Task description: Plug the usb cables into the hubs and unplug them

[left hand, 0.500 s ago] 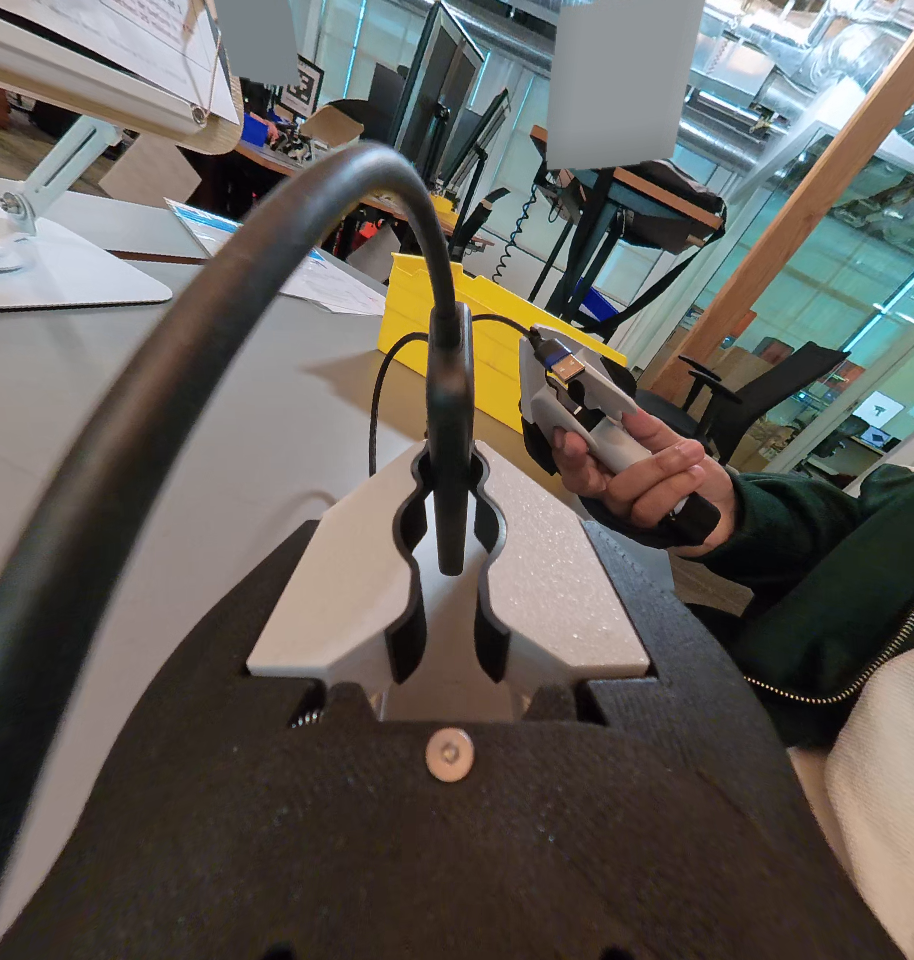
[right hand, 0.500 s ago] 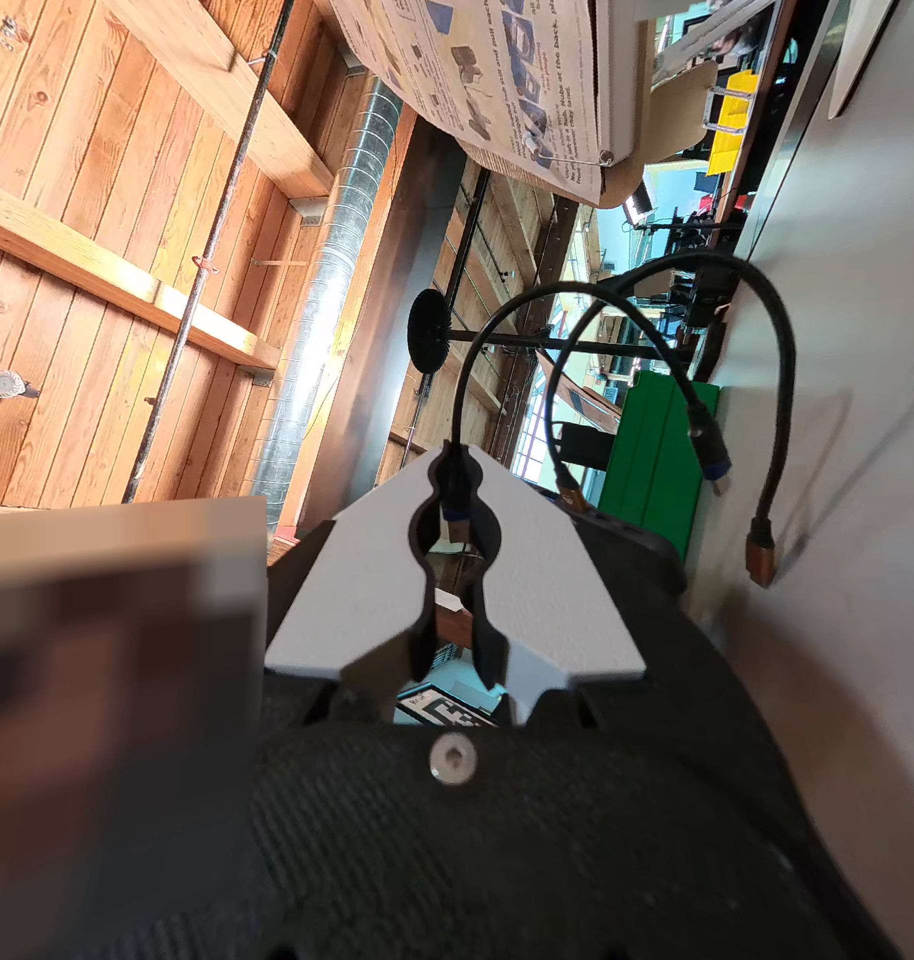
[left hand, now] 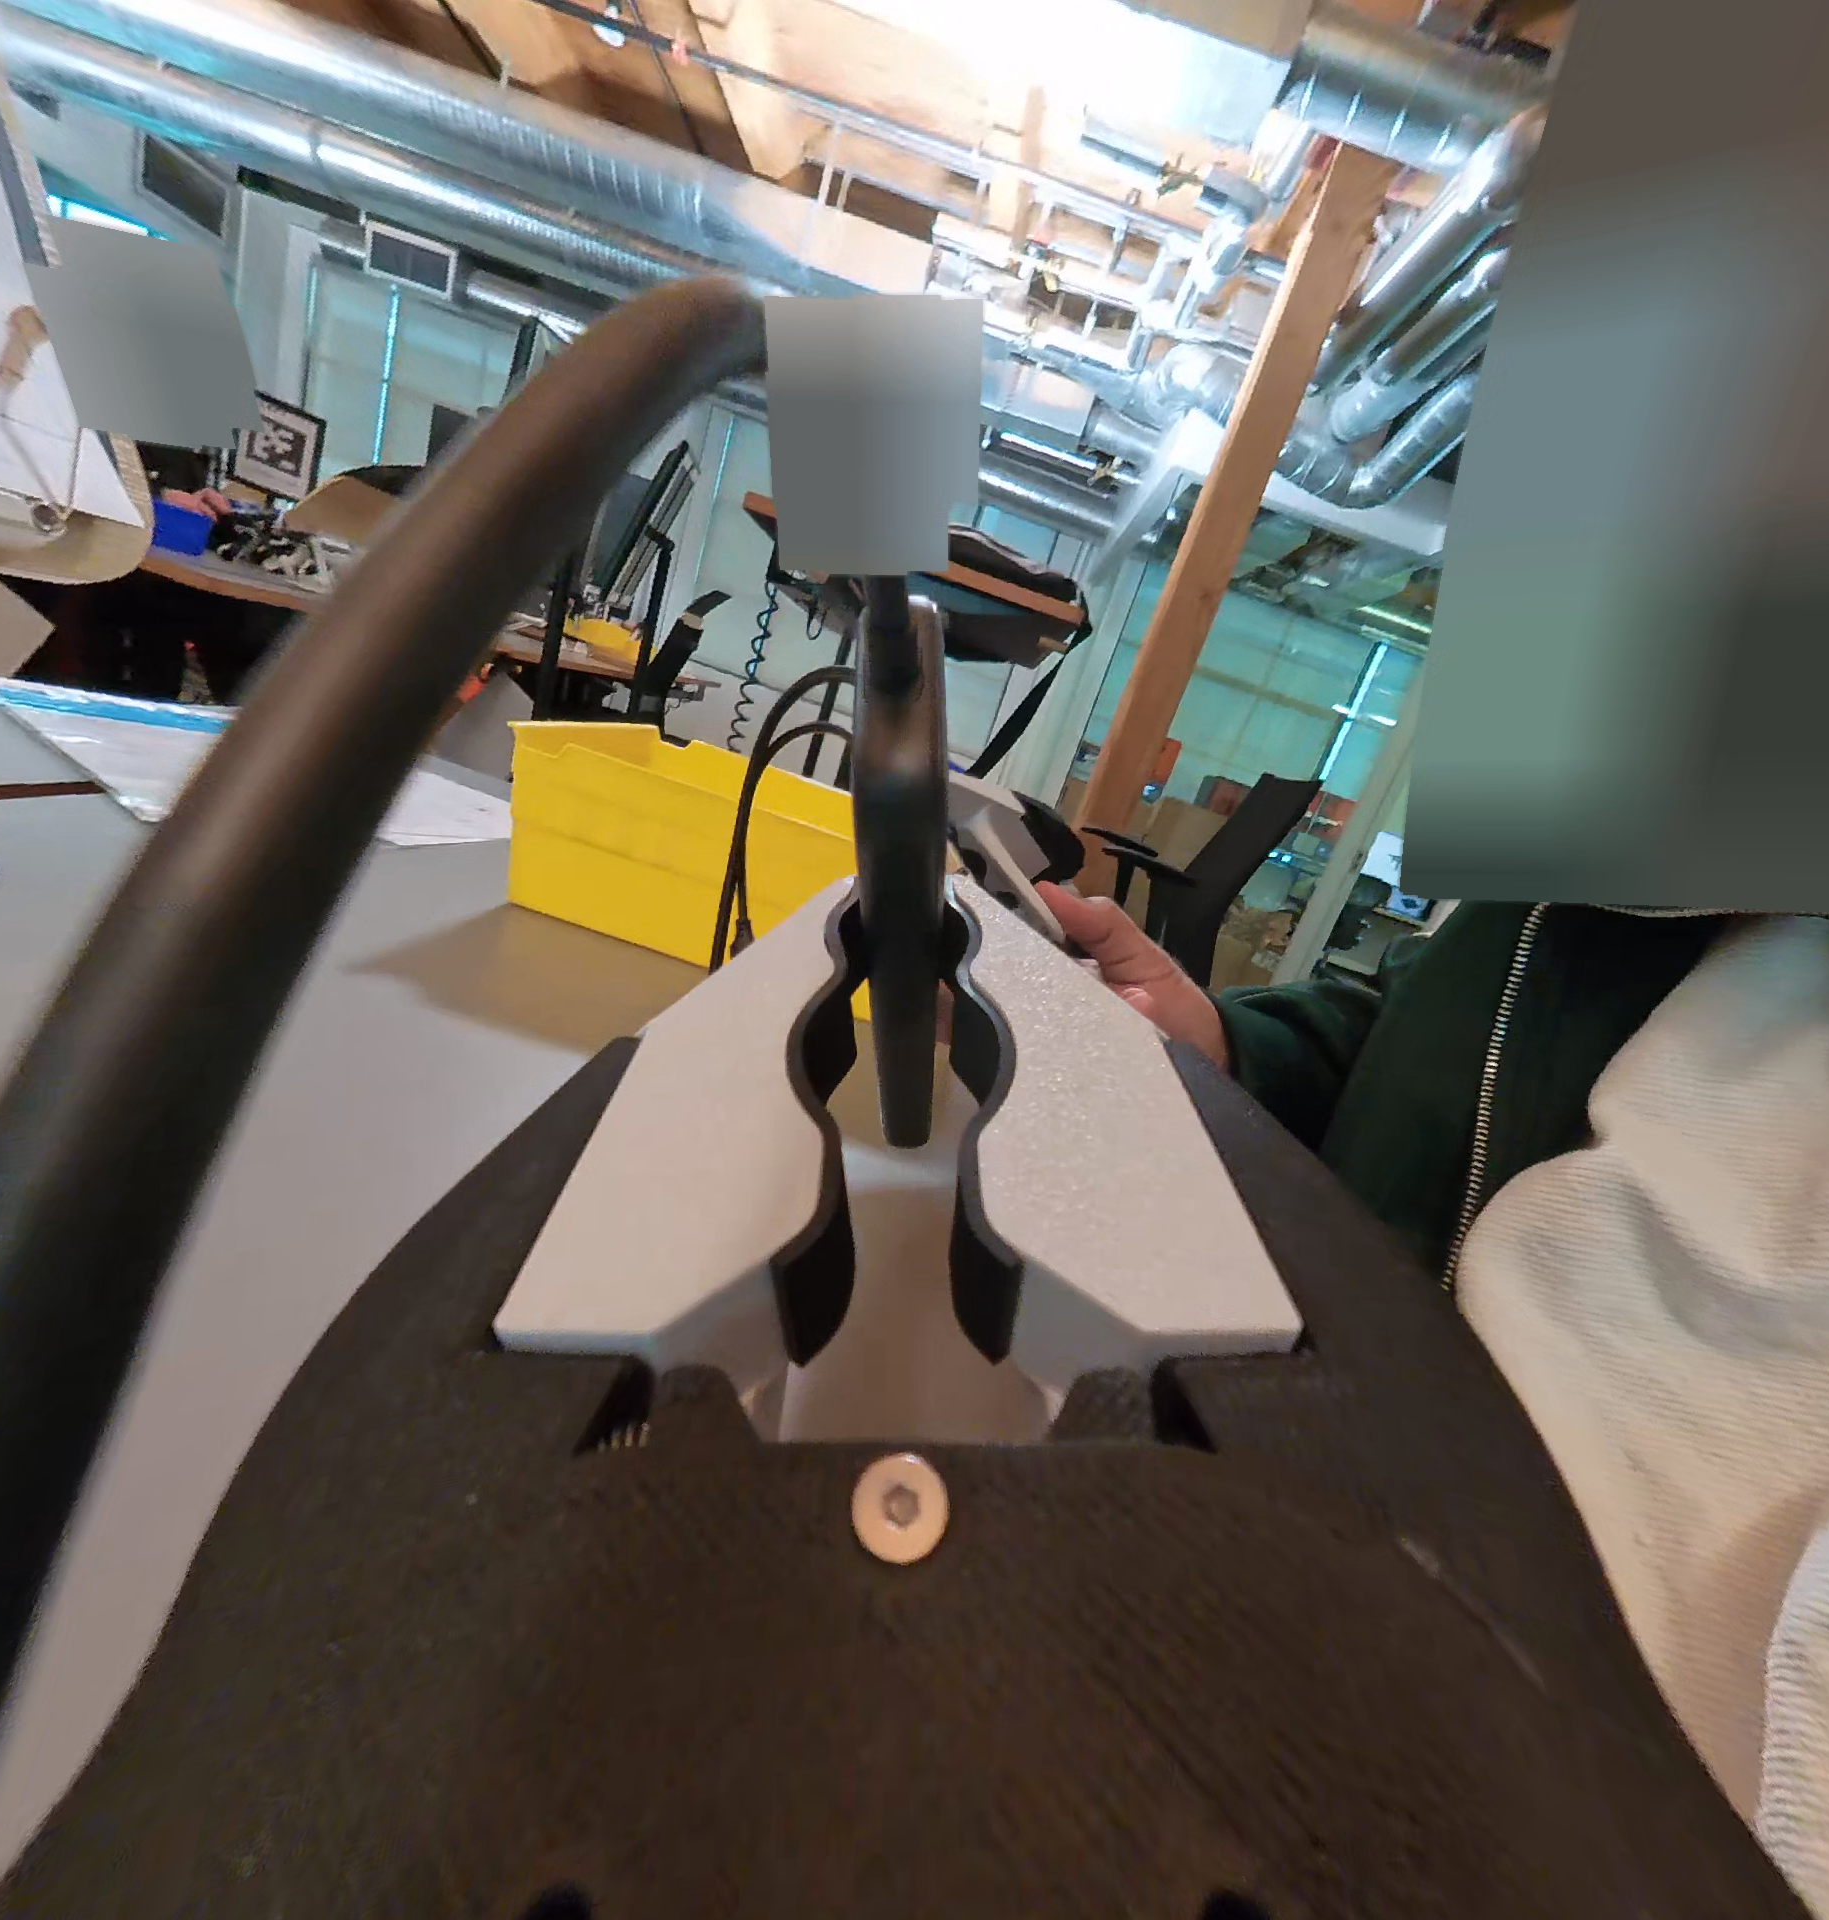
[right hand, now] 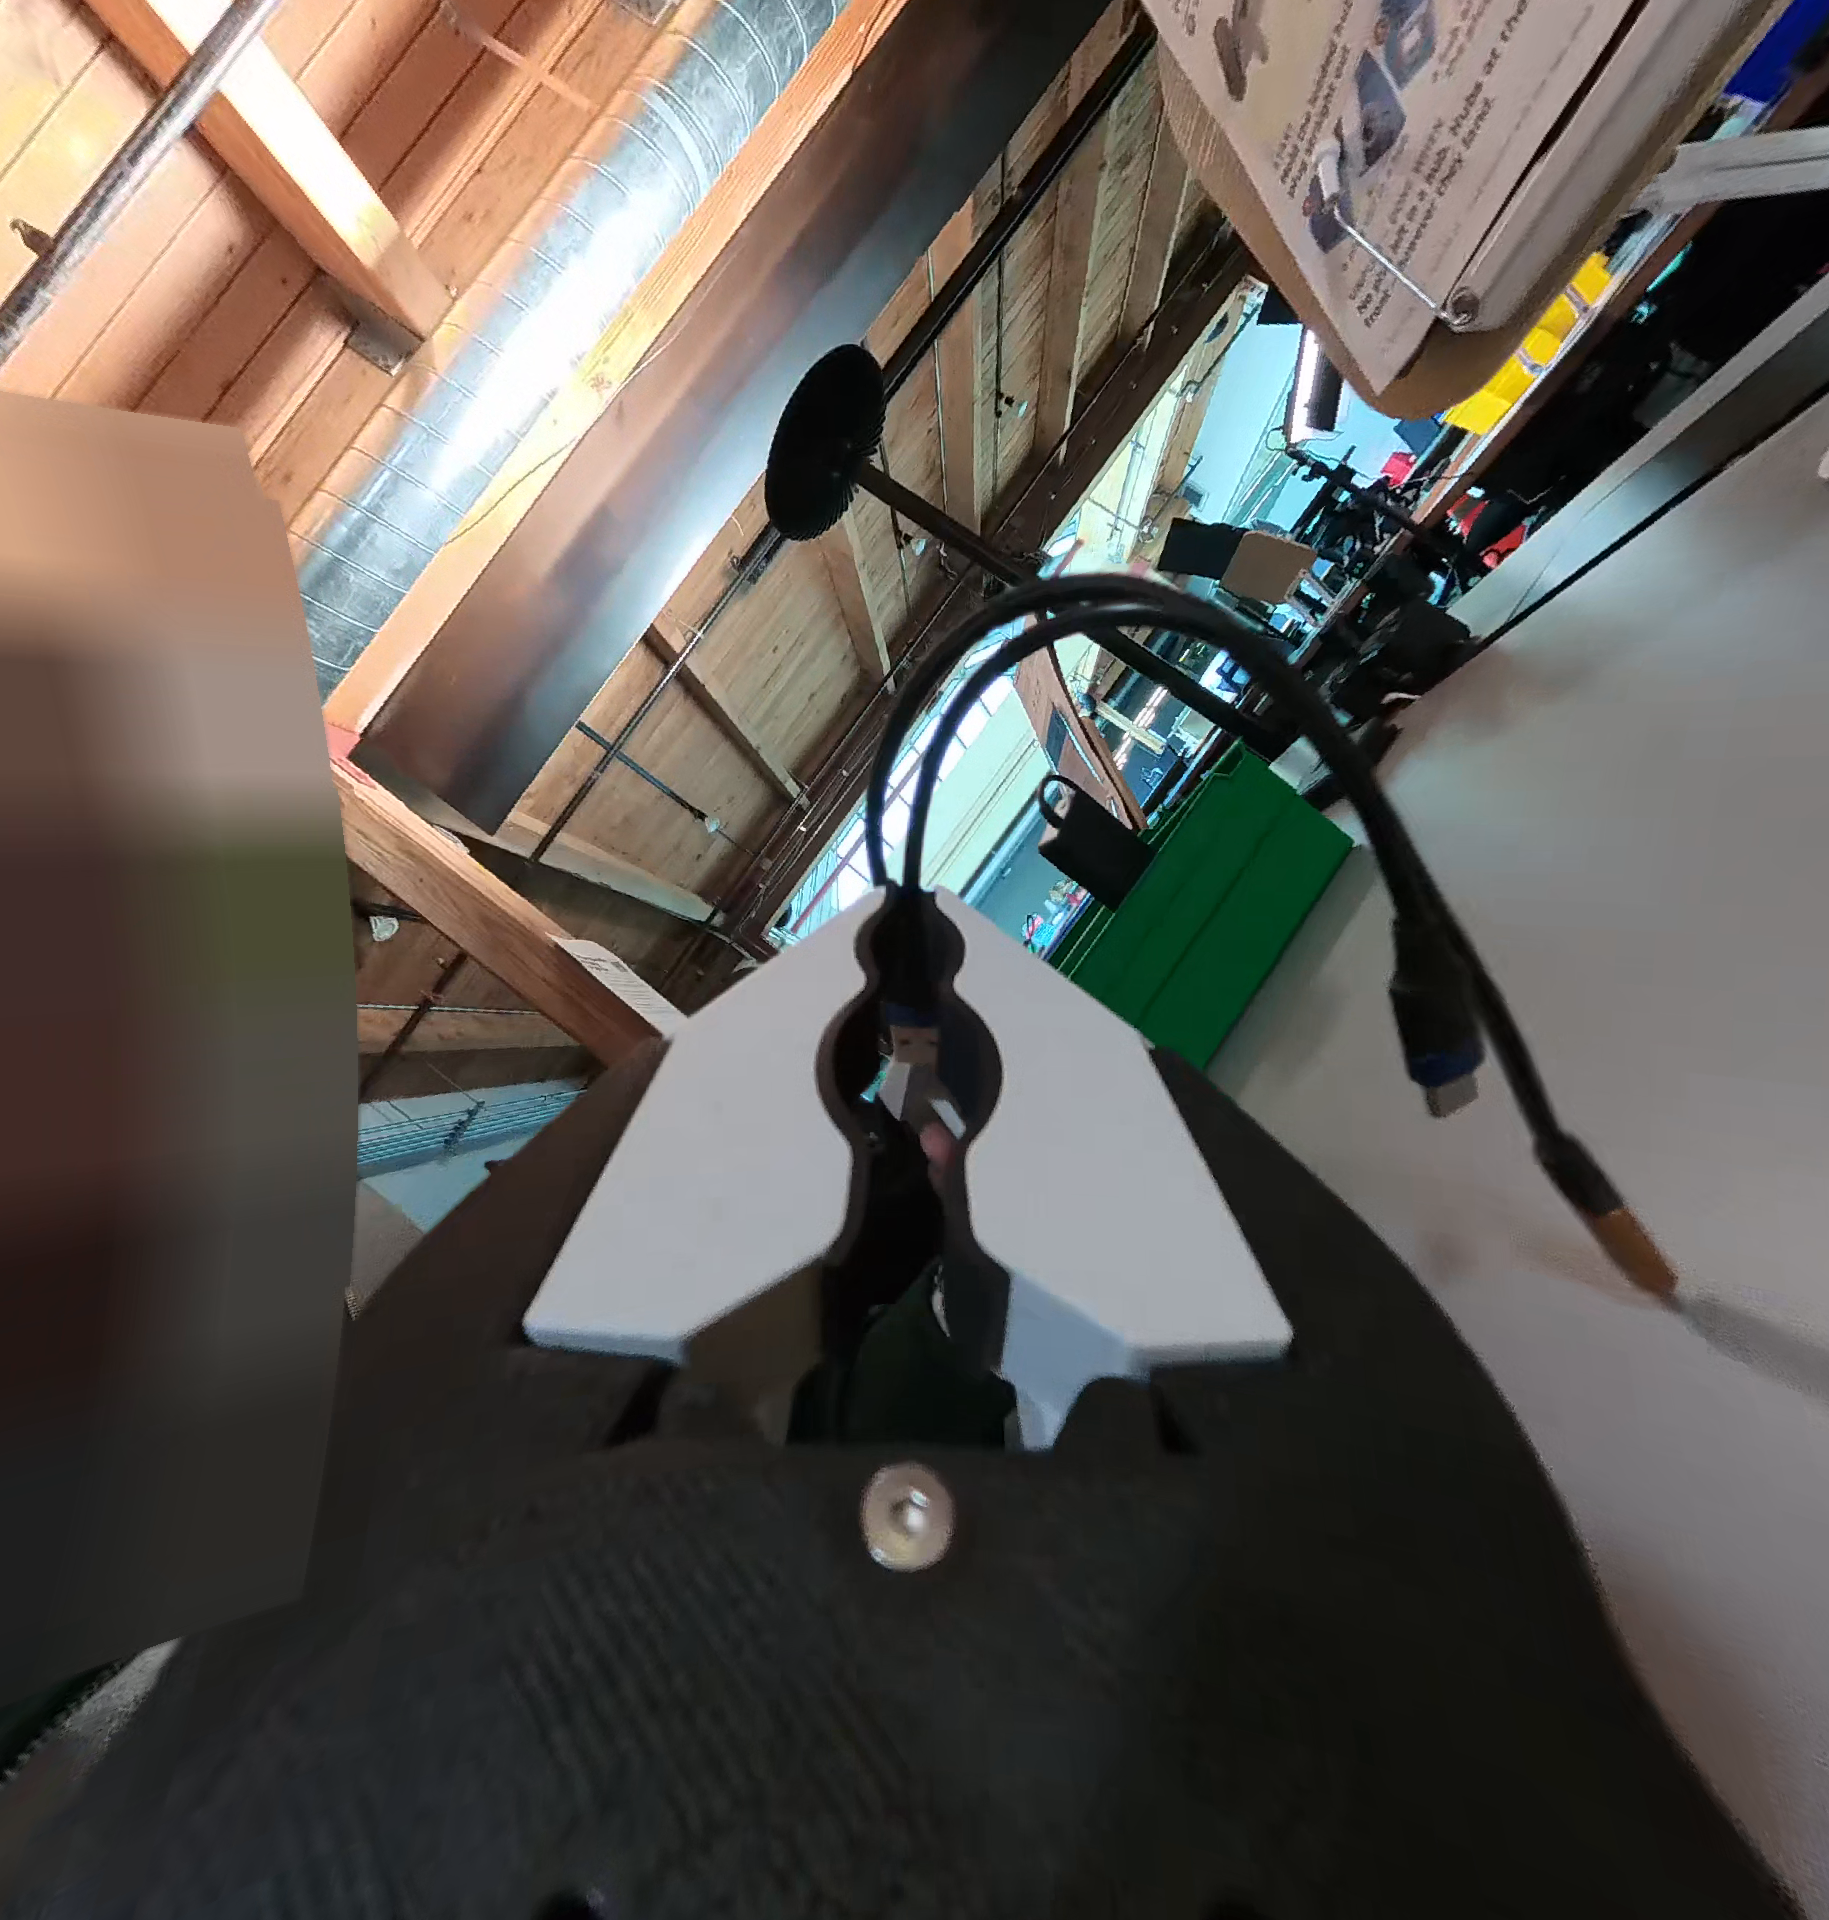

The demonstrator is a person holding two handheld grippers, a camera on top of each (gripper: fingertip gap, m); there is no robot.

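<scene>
Clamped in my left gripper (left hand: 902,961) is a flat black hub (left hand: 897,914), edge-on, its thick cable (left hand: 266,862) arching off to the left. My right gripper (right hand: 912,940) pinches a USB plug (right hand: 915,1055) with a blue collar, metal end pointing back toward me. Two more plugs (right hand: 1440,1049) dangle beside it over the grey table (right hand: 1668,935). A yellow bin (left hand: 661,842) sits beyond the hub, a green bin (right hand: 1222,914) past the cables; I cannot see inside either.

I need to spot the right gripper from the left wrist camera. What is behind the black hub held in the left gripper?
Behind the hub: a yellow bin, two thin black cables, and a hand on a white gripper. Its fingertips and plug are covered.
</scene>
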